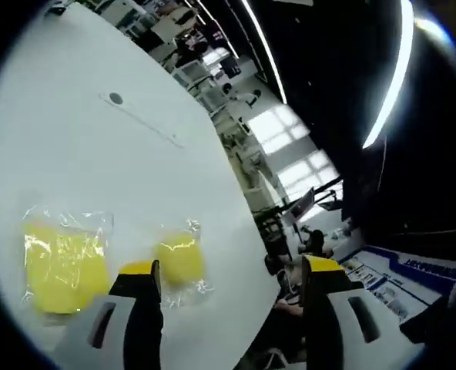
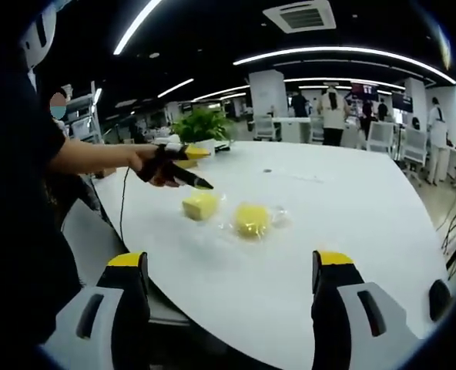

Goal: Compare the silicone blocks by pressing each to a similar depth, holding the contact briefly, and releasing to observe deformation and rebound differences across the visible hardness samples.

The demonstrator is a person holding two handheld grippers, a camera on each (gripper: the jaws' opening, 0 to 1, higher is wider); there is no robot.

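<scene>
Two yellow silicone blocks lie side by side on the white bench, each in a clear wrapper: the squarer block and the rounder block, both toward the bench edge nearest the person. The left tool hovers above them with its jaws spread and nothing between them; in its own view the larger block and the smaller block sit just ahead of one jaw tip. The right tool is held back off the near edge, jaws also spread and empty.

The loose, glossy wrappers are the likely trouble: a jaw tip pressing down could skid on the film or push a block sideways, so that the two presses would not match in depth. The wrinkles and glare hide the blocks' true outlines and surfaces, and no hardness label can be read. Whether the left tool is touching anything cannot be told.
</scene>
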